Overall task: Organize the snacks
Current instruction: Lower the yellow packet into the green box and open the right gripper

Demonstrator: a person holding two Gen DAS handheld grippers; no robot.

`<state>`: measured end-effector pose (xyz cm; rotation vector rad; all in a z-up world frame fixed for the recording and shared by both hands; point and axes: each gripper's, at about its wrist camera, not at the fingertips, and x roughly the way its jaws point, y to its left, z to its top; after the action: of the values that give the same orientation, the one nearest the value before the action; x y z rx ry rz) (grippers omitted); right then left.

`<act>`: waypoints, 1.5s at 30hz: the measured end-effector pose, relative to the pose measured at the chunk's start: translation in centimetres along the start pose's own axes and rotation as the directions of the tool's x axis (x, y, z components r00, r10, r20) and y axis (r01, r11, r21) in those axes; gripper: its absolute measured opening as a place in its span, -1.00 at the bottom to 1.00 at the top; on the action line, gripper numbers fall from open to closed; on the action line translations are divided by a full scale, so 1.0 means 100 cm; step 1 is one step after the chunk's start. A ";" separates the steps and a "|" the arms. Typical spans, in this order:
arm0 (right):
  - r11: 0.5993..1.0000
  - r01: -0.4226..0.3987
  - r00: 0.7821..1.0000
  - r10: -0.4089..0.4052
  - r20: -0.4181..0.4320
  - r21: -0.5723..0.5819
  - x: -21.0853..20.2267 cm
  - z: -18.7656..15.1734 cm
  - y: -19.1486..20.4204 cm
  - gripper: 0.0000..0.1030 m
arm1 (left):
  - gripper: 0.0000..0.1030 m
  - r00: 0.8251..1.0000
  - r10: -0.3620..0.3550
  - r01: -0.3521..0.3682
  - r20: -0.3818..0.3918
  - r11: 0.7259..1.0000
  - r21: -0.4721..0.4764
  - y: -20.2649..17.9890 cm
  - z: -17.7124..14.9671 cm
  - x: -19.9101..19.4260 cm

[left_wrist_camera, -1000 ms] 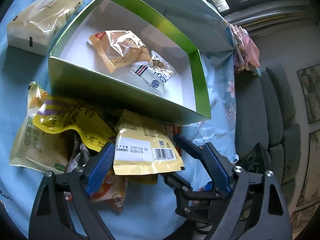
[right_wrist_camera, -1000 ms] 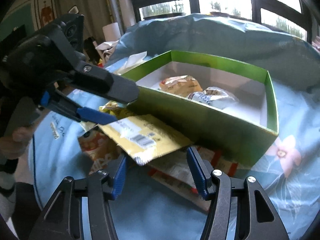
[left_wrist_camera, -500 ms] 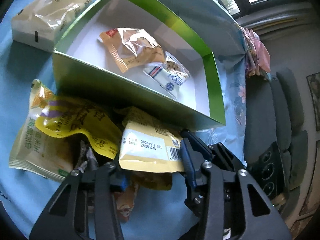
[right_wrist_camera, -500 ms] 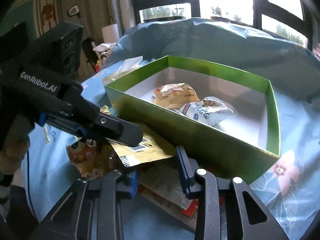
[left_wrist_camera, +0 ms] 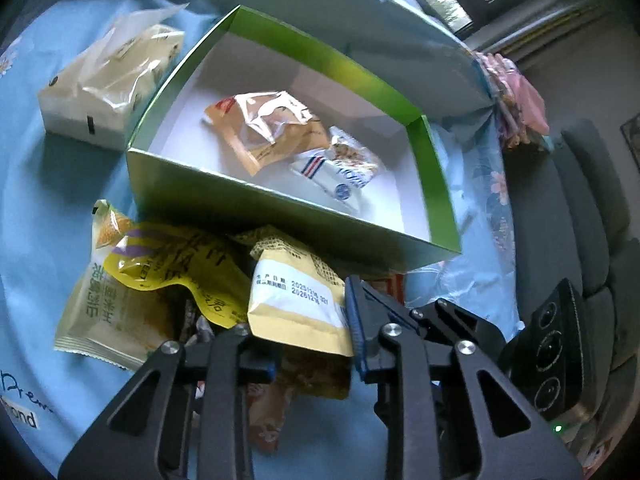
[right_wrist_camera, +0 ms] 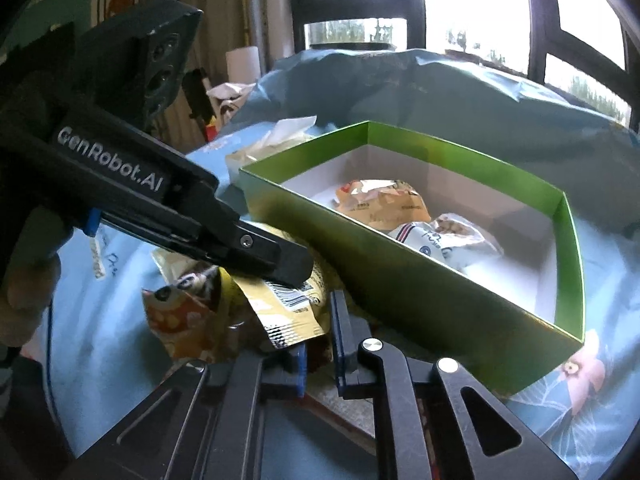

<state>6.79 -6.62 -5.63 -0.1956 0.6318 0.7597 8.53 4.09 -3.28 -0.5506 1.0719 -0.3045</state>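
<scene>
Left gripper (left_wrist_camera: pixel 312 344): I see jaws closing on the tan packet (left_wrist_camera: pixel 296 304) — packet between them.
Green box (left_wrist_camera: pixel 256 208): two snacks inside — pile in front.

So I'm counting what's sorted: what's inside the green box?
Two packets lie inside the green box: an orange-tan packet and a white packet. The near wall hides part of the floor.

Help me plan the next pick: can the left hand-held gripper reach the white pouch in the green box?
Probably not yet: the left hand-held gripper is closing its jaws on the yellow packet. The green box is open-topped, the white pouch uncovered.
</scene>
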 end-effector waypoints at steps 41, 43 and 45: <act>0.985 0.170 0.980 -0.165 0.113 -0.041 0.009 0.065 -0.037 -0.78 | -0.49 0.982 -0.112 0.101 0.150 0.992 0.076 -0.015 0.086 0.016; 0.984 0.171 0.981 -0.167 0.096 -0.041 0.015 0.065 -0.040 -0.78 | -0.49 0.984 -0.103 0.094 0.143 0.993 0.069 -0.012 0.087 0.020; 0.985 0.169 0.983 -0.166 0.084 -0.032 0.020 0.065 -0.043 -0.78 | -0.49 0.985 -0.102 0.095 0.140 0.994 0.057 -0.009 0.089 0.023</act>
<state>13.87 -6.07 -1.86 -0.2500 0.5170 0.6143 17.54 4.71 -1.27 -0.5732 0.8981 -0.3717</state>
